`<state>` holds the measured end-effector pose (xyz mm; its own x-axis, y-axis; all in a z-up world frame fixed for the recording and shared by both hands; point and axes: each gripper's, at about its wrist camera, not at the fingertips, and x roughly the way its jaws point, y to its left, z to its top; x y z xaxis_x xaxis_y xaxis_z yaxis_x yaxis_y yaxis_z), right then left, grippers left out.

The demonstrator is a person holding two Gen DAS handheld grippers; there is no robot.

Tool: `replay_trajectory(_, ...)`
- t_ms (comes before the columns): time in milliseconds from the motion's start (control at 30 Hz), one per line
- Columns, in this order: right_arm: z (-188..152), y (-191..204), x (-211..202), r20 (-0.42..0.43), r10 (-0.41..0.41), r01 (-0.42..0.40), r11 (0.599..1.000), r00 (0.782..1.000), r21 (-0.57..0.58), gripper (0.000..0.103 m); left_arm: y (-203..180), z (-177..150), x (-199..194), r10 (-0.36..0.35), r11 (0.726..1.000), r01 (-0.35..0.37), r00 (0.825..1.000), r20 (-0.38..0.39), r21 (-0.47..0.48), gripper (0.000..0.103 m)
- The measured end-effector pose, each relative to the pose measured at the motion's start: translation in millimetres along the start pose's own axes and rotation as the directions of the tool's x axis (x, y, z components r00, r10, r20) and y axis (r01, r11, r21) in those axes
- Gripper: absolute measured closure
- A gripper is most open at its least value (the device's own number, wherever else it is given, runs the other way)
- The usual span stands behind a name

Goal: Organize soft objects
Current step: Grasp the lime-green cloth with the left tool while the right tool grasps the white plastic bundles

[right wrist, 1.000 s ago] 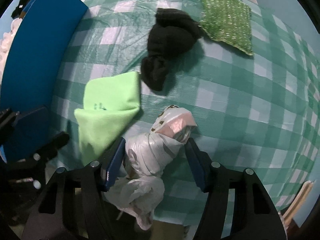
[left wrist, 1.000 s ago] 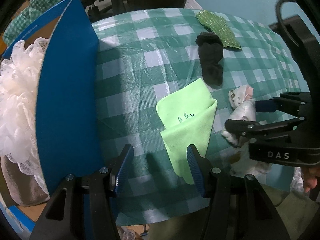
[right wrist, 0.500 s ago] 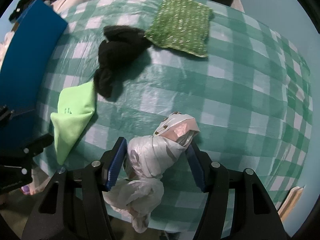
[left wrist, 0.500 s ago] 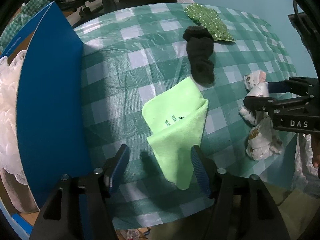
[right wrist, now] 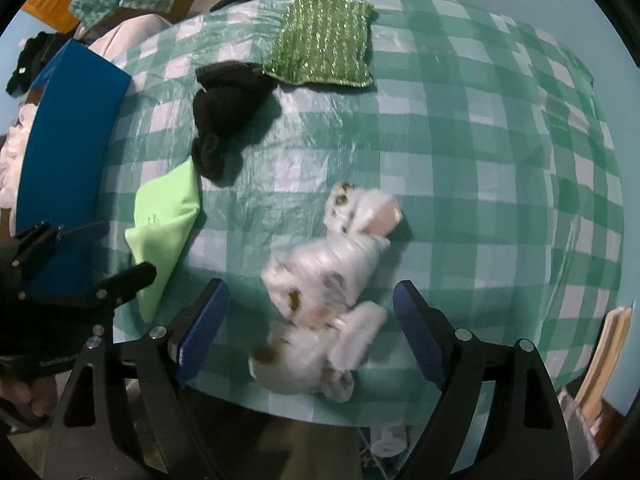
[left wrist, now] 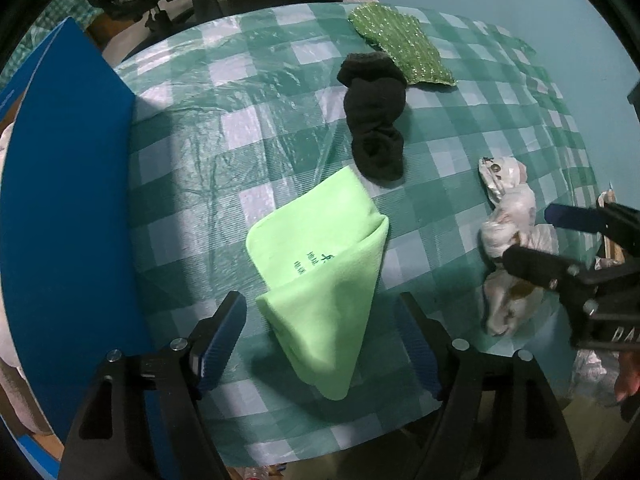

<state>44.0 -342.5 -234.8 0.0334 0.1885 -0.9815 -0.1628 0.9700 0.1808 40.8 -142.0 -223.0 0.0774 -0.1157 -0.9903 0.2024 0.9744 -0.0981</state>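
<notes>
A folded light green cloth lies on the checked tablecloth. My left gripper points down over it; its jaws are opening, and the cloth's lower part lies between the pads without touching them. A knotted white plastic bag bundle, blurred, lies between the fingers of my right gripper. Those jaws are opening too, with gaps on both sides. A black sock and a sparkly green scrub cloth lie farther back.
A blue box wall stands along the table's left edge, with white fluffy material behind it. The near table edge runs just under both grippers. A person's fingers show at the right. Stacked boards lean beyond the table's right edge.
Both pairs of jaws have spread wider. The right pads have come off the white bundle, which was pinched before. The left gripper has slid so that the green cloth sits centred between its fingers.
</notes>
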Motion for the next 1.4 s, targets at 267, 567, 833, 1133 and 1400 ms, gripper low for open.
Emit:
replay_trajectory(267, -7.6, 17.9, 8.5, -0.030, -0.016, 0.017, 1.000, 0.999, 0.022, 0.018, -3.6, 12.6, 15.1, 0.034, 0.999, -0.033, 0.999, -0.014, 0.012, 0.025)
replay_trajectory(567, -9.6, 29.3, 36.7, -0.076, -0.047, 0.048, 0.999, 0.996, 0.003, 0.018, 2.5, 24.8, 29.8, 0.055, 0.998, -0.055, 0.998, -0.019, -0.004, 0.025)
replay_trajectory(833, -13.1, 38.3, 49.9, -0.076, -0.062, 0.060, 0.998, 0.995, -0.031, 0.023, -6.4, 20.9, 37.2, 0.061, 0.998, -0.060, 0.998, -0.023, 0.022, 0.025)
replay_trajectory(1133, -3.8, 52.2, 39.8, -0.039, -0.098, 0.094, 0.993, 0.994, -0.077, 0.062, -12.8, -0.1, 32.8, 0.092, 0.994, -0.093, 0.995, 0.026, 0.064, 0.032)
replay_trajectory(1400, -3.9, 31.1, 21.1, -0.029, -0.070, 0.068, 0.994, 0.997, -0.083, 0.069, -14.8, -22.7, 18.3, 0.084, 0.995, -0.087, 0.994, 0.063, 0.050, 0.090)
